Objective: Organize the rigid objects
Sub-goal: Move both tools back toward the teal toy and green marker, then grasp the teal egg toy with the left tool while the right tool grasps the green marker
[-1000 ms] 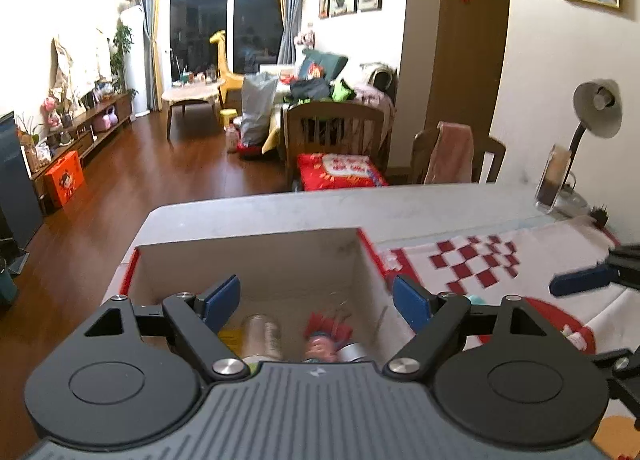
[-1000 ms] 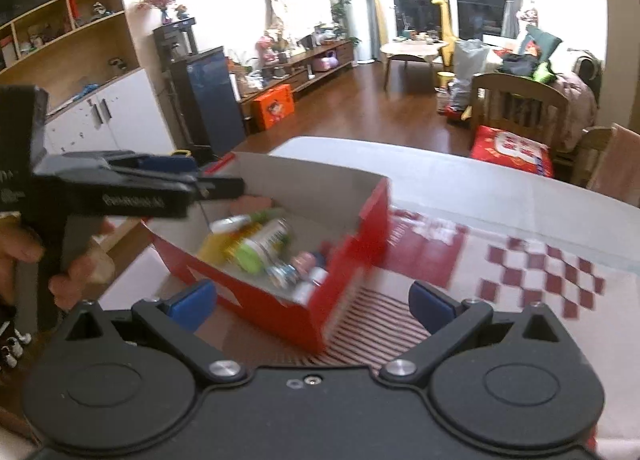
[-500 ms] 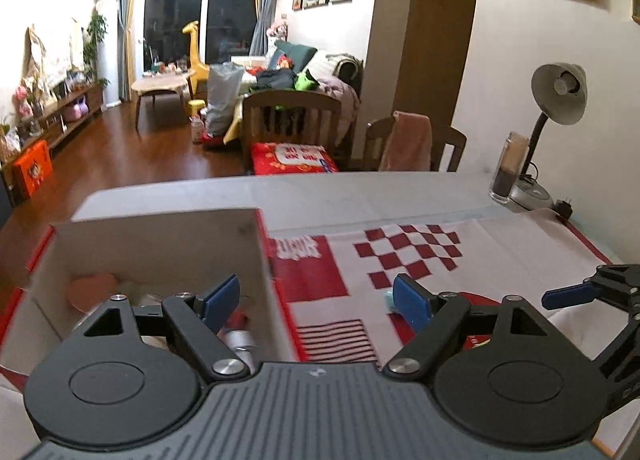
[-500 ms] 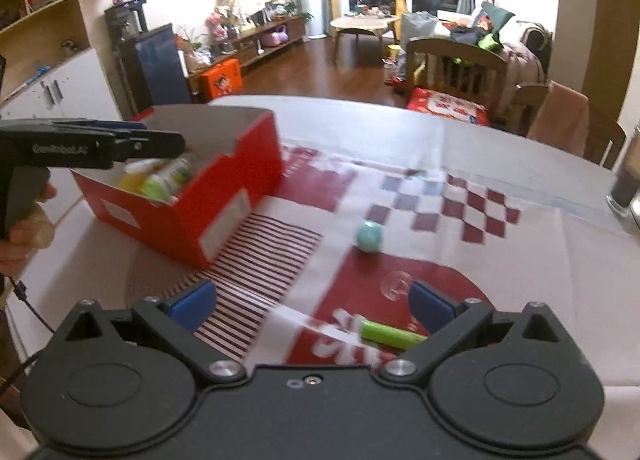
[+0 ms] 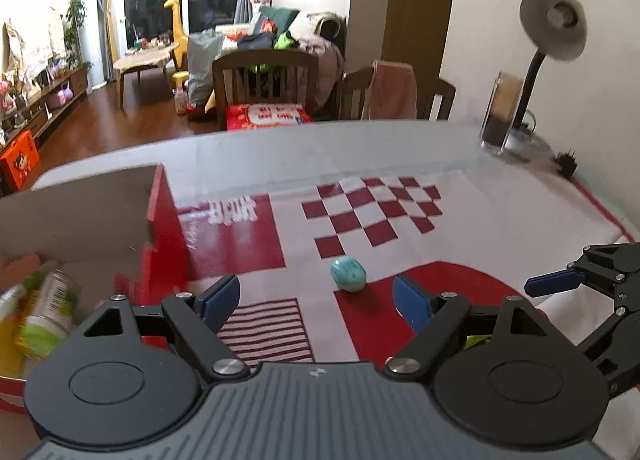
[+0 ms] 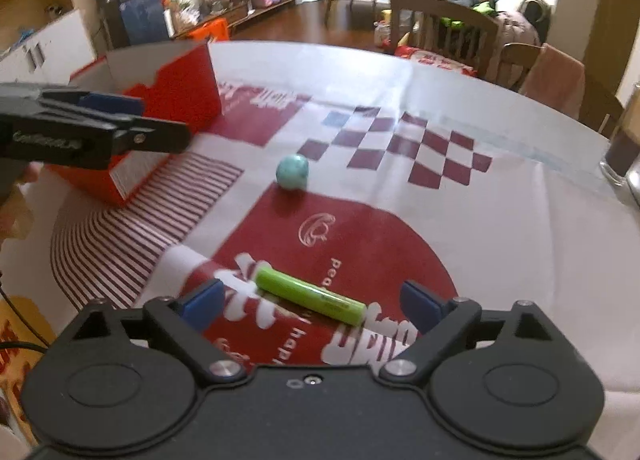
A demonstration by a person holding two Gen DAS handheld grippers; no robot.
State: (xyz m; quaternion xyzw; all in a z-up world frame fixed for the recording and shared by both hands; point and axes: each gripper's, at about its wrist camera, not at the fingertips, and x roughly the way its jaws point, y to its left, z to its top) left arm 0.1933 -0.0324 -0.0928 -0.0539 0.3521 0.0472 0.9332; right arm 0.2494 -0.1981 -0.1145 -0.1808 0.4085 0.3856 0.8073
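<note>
A green tube [image 6: 310, 294] lies on the red-and-white cloth [image 6: 400, 220], between the fingers of my right gripper [image 6: 312, 302]. Its jaws are closing and the pads stand clear of the tube. A teal ball [image 6: 293, 171] rests farther out on the cloth. In the left wrist view that teal ball [image 5: 348, 273] sits just beyond my left gripper [image 5: 316, 300], which is open and empty. The red box [image 5: 160, 220] at the left holds bottles [image 5: 44, 312] and other items. The right gripper [image 5: 560, 284] shows at the right edge there; the left gripper [image 6: 100, 128] hangs beside the red box [image 6: 180, 88].
A desk lamp [image 5: 554, 24], a clear container [image 5: 502, 112] and a plug [image 5: 566, 166] stand at the table's far right. Wooden chairs [image 5: 266, 84] line the far edge. A hand [image 6: 16, 196] holds the left gripper's handle.
Both views swung right, away from the red box, and dropped toward the cloth. The teal ball and green tube came into view, and the right gripper sank over the tube.
</note>
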